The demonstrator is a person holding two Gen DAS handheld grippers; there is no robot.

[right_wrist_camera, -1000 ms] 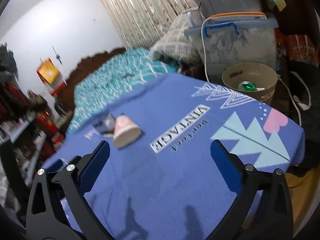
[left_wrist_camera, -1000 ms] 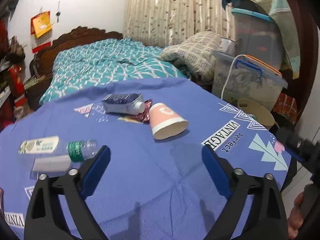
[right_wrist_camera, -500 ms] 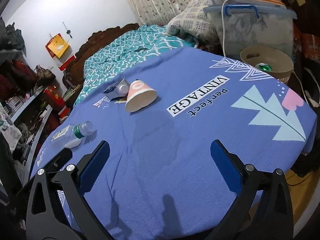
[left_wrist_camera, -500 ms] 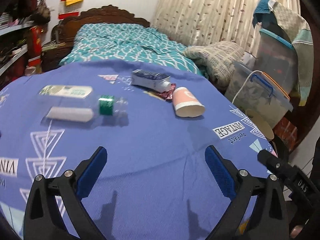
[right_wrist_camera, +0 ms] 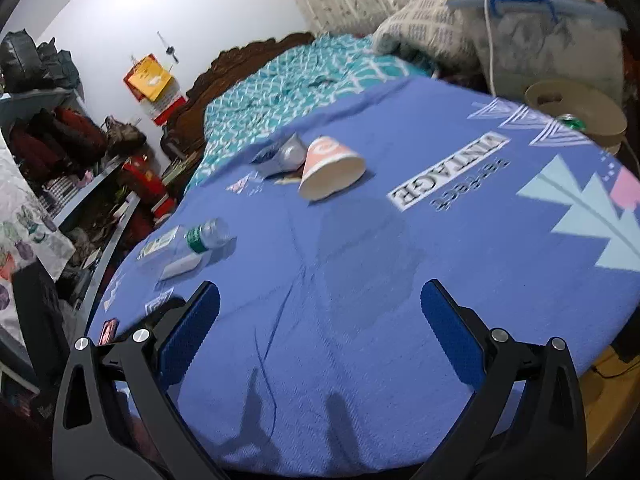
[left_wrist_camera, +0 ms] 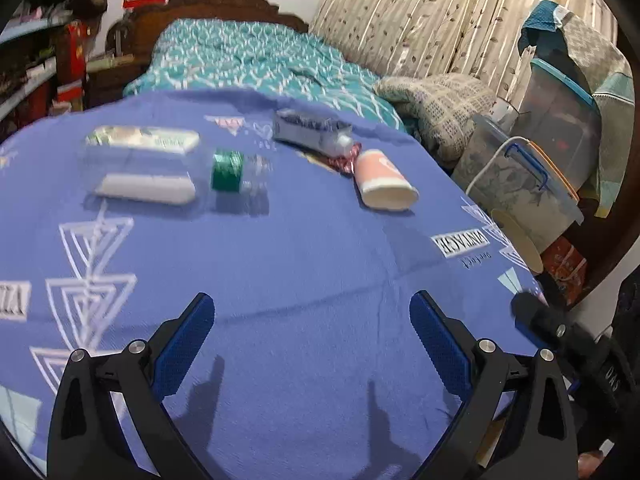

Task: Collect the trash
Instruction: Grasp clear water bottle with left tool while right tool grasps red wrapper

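Both grippers, left (left_wrist_camera: 311, 340) and right (right_wrist_camera: 320, 326), hover w/ fingers apart, holding nothing. Paper cup (left_wrist_camera: 383, 186) lies on its side mid-frame on the tabletop (left_wrist_camera: 304, 264) – prob. light and crushable, so pinch gently across its wall; the clear bottle (left_wrist_camera: 180, 168) upper left looks light and slick.

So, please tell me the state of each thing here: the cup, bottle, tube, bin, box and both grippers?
Paper cup: on its side.
Plastic bottle: lying flat, looks empty.
Tube: lying flat, beside the cup.
Trash bin: open, a green can inside.
Storage box: lid on.
Left gripper: open, empty.
Right gripper: open, empty.
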